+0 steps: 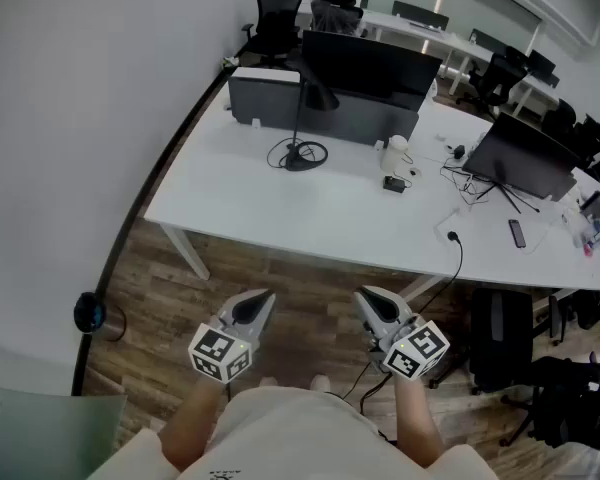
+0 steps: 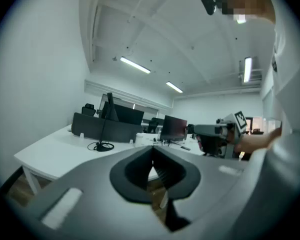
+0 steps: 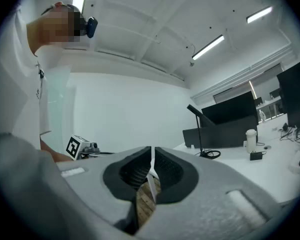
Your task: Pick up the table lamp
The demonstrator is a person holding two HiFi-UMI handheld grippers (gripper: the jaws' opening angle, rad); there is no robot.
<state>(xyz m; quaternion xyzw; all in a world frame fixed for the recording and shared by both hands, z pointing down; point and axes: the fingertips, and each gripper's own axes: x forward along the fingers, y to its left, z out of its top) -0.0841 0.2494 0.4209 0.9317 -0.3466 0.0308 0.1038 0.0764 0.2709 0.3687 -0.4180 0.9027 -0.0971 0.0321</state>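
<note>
The black table lamp (image 1: 302, 118) stands on the white desk (image 1: 240, 198), thin stem upright, round base ringed by its coiled cord, shade near a grey partition. It also shows in the left gripper view as the lamp (image 2: 105, 129) and in the right gripper view as the lamp (image 3: 202, 134), far ahead on the desk. My left gripper (image 1: 262, 304) and right gripper (image 1: 364, 300) hover over the wooden floor in front of the desk, well short of the lamp. Both are shut with nothing between their jaws.
A grey partition (image 1: 325, 108) with a dark monitor (image 1: 370, 68) stands behind the lamp. A white cup (image 1: 397, 155), a small black device (image 1: 395, 183), a second monitor (image 1: 525, 158) and cables lie to the right. Office chairs stand beyond. A black backpack (image 1: 498, 338) sits on the floor.
</note>
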